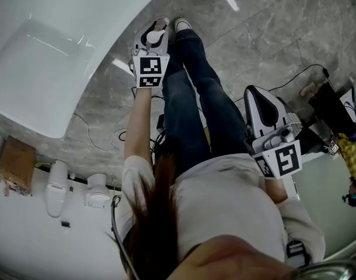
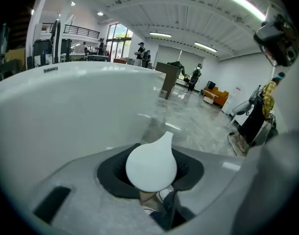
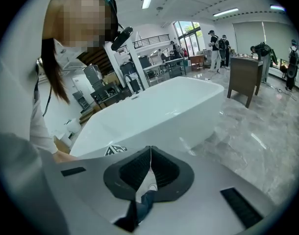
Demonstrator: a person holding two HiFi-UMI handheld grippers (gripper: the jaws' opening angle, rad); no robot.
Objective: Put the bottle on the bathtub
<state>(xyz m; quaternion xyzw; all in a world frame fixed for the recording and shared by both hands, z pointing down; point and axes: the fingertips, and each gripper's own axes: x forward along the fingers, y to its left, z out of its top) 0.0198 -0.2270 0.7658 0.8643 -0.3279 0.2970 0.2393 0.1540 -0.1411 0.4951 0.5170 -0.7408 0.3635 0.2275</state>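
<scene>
The bottle [image 2: 152,163], a white teardrop-shaped thing, is sitting pinched in your left gripper's [image 1: 156,31] jaws, hanging over the floor just beside the bathtub [image 1: 49,63]. So I'd say the grab is done and you're only lacking the set-down on the tub. Your right gripper [image 3: 149,166] is idling back near your hip with its jaws pressed together on nothing. The white tub wall is looking smooth and glossy, so the bottle might slide. The grey marble floor [image 1: 259,34] is shining under a big open hall, with cables [image 1: 96,139] trailing around.
</scene>
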